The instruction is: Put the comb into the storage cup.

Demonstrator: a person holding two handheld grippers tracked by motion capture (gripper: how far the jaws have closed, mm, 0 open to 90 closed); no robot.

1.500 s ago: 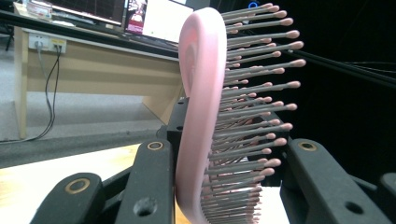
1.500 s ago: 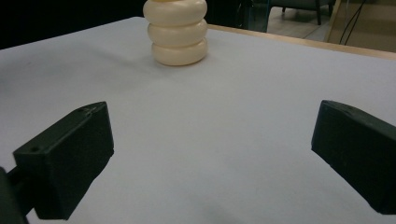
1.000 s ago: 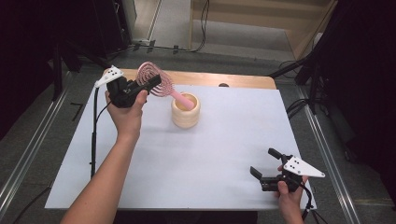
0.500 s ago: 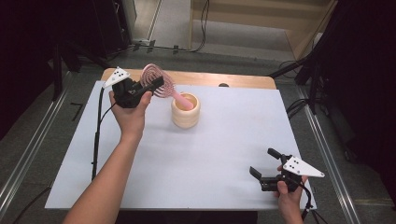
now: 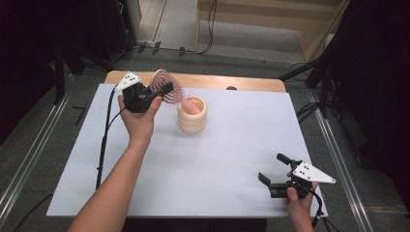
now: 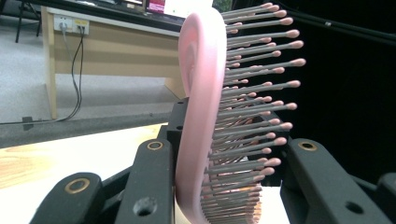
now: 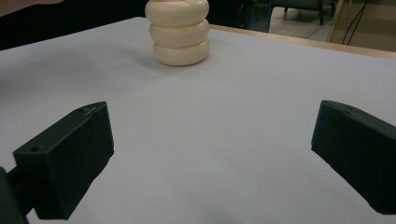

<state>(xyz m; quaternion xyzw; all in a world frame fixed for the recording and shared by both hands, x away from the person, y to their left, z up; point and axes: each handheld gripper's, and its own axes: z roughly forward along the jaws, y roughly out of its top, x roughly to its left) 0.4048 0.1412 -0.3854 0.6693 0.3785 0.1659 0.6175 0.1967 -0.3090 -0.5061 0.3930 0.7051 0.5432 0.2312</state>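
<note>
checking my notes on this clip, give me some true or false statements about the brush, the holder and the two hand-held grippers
1. The left hand-held gripper is shut on the pink round hairbrush with grey bristles. True.
2. The brush's handle end dips into the cream ribbed ring-shaped holder. True.
3. The right hand-held gripper grips the holder. False: its jaws stand open with nothing between them, near the front right of the white table top, well apart from the holder.
4. The holder lies tipped on its side. False: it stands upright.
5. The brush lies flat on the table. False: it is held up off the table, tilted.
</note>
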